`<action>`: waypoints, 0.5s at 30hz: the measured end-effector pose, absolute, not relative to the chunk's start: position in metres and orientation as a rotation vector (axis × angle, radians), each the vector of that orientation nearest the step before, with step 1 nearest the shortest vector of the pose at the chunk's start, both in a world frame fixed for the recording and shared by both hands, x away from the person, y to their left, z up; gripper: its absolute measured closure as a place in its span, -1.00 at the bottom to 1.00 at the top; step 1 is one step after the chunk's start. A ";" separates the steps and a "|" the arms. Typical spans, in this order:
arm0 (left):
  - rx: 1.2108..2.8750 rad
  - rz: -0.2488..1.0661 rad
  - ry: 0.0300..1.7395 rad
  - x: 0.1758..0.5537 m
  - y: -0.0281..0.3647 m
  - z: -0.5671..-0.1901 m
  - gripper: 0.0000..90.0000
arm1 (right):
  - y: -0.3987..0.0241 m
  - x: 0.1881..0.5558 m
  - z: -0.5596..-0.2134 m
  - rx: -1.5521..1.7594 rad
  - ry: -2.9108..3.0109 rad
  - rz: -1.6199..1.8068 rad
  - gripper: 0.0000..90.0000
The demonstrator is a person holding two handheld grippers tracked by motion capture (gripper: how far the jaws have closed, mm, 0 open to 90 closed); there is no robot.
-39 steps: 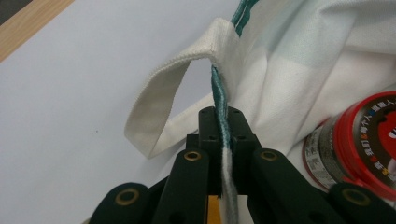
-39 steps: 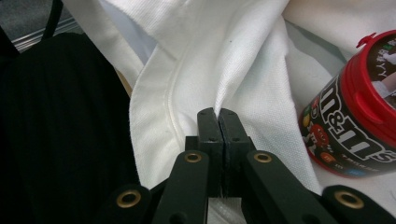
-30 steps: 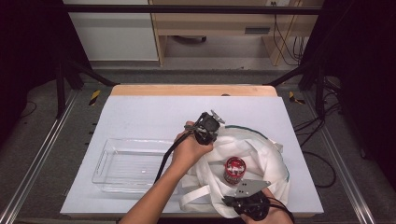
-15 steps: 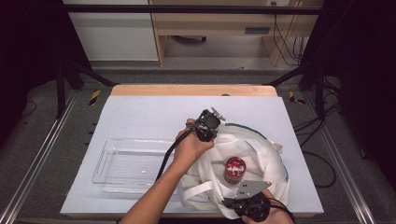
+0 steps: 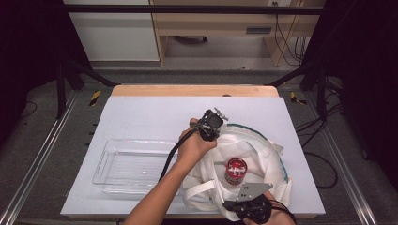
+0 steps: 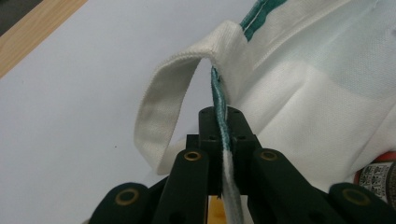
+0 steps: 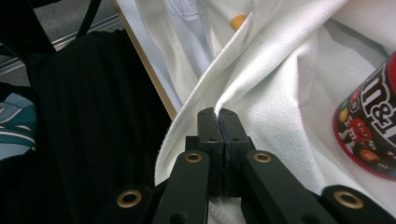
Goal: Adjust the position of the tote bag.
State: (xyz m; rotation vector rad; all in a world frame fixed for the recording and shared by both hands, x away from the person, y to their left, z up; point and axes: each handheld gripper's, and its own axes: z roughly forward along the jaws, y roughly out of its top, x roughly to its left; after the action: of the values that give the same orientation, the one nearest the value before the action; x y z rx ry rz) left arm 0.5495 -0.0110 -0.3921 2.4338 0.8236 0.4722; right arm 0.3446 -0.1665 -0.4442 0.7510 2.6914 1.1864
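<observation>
A white cloth tote bag with a green-trimmed rim lies on the right half of the table, its mouth held wide. My left gripper is shut on the bag's far rim, the green edge pinched between its jaws beside a white handle loop. My right gripper is shut on the bag's near rim at the table's front edge. A red candy can stands upright inside the bag; in the right gripper view the can is to the right of the jaws.
A clear plastic tray sits on the white table left of the bag, close to the left forearm. The bag's loose white handles lie near the front edge. Metal rails flank the table.
The left gripper has shifted slightly up and away with the bag's far rim, opening the bag's mouth a little wider. The right gripper has not moved.
</observation>
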 end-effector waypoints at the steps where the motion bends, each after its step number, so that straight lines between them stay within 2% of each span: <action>1: 2.434 0.471 0.824 0.550 -0.011 -0.393 0.94 | -0.166 0.345 -0.445 0.751 2.694 1.186 1.00; 15: 2.460 0.480 0.835 0.554 -0.016 -0.400 0.94 | -0.165 0.343 -0.446 0.736 2.703 1.179 1.00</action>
State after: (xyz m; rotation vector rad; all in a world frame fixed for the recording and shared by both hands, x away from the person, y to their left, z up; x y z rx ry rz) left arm 0.5539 -0.0157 -0.3998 2.4602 0.8348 0.4795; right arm 0.3434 -0.1648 -0.4459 0.7363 2.7030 1.1792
